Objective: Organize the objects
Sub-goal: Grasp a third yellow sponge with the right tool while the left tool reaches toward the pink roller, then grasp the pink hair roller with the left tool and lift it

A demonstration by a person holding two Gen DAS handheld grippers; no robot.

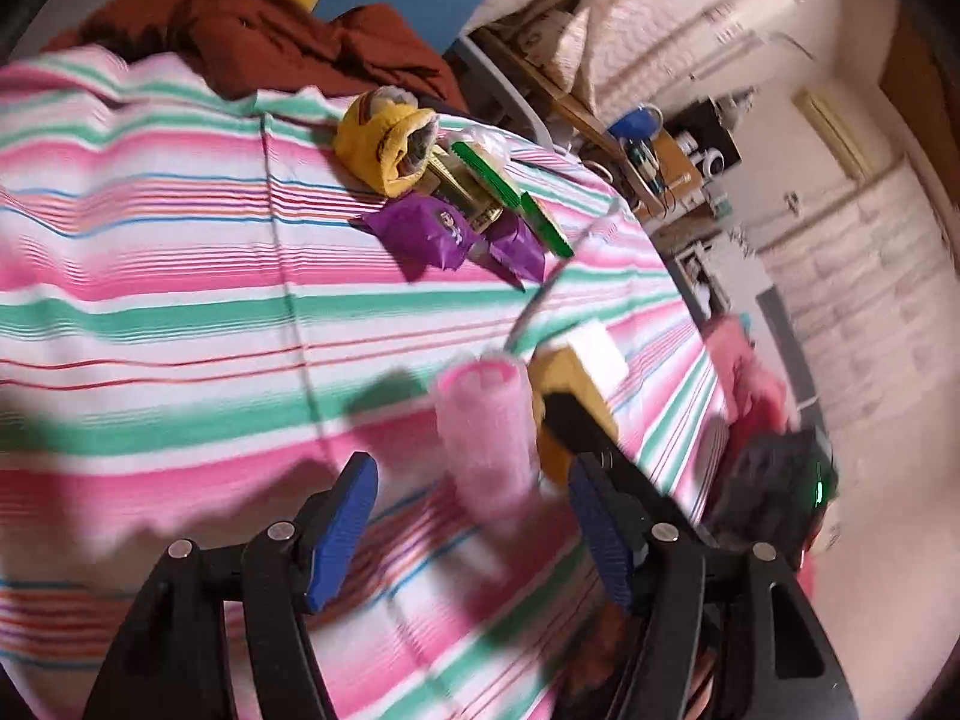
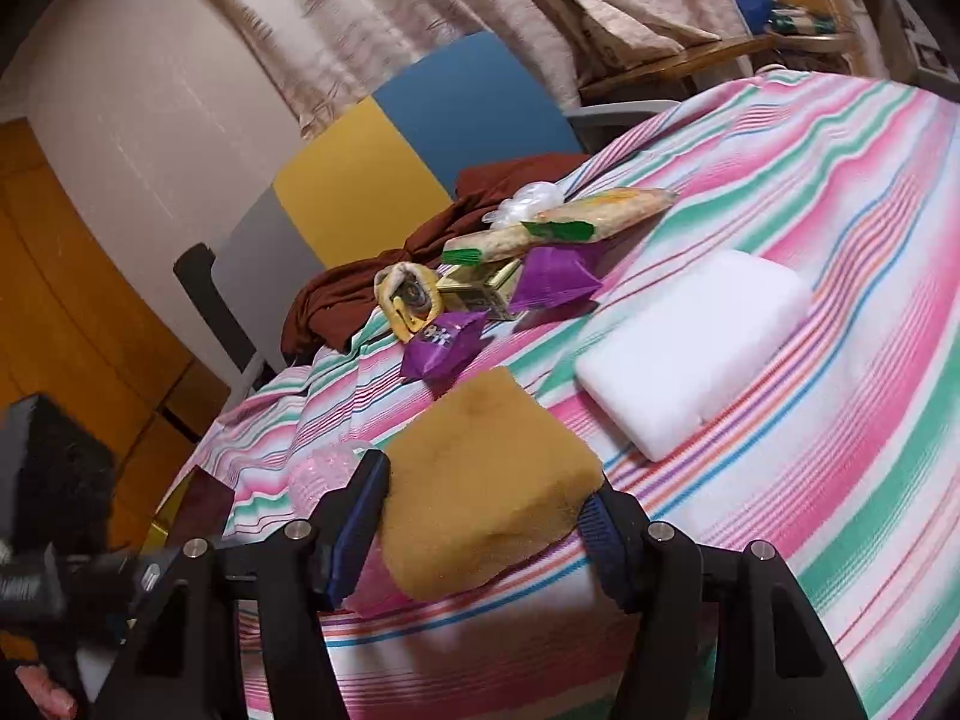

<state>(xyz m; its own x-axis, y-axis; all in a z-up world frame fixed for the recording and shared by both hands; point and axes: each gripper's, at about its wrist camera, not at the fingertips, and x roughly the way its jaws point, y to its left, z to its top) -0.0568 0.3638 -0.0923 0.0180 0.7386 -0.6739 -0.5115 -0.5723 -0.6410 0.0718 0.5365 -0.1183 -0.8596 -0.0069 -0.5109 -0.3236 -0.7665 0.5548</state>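
My right gripper [image 2: 486, 510] is shut on a yellow-brown sponge [image 2: 486, 480] and holds it just over the striped cloth [image 2: 840, 300]. The sponge also shows in the left wrist view [image 1: 570, 396], with the right gripper's black finger across it. My left gripper [image 1: 474, 516] is open above the cloth [image 1: 150, 276]. A pink roll [image 1: 486, 438] stands between and ahead of its blue pads [image 1: 342, 534], not gripped. A white foam block [image 2: 696, 348] lies to the right of the sponge.
A pile sits further back: purple wrappers [image 1: 432, 234], a yellow rolled cloth [image 1: 390, 144], a green-edged packet [image 1: 510, 192] and a small box. A brown cloth [image 1: 270, 42] lies at the far edge. Shelves with clutter [image 1: 654, 150] stand beyond the table.
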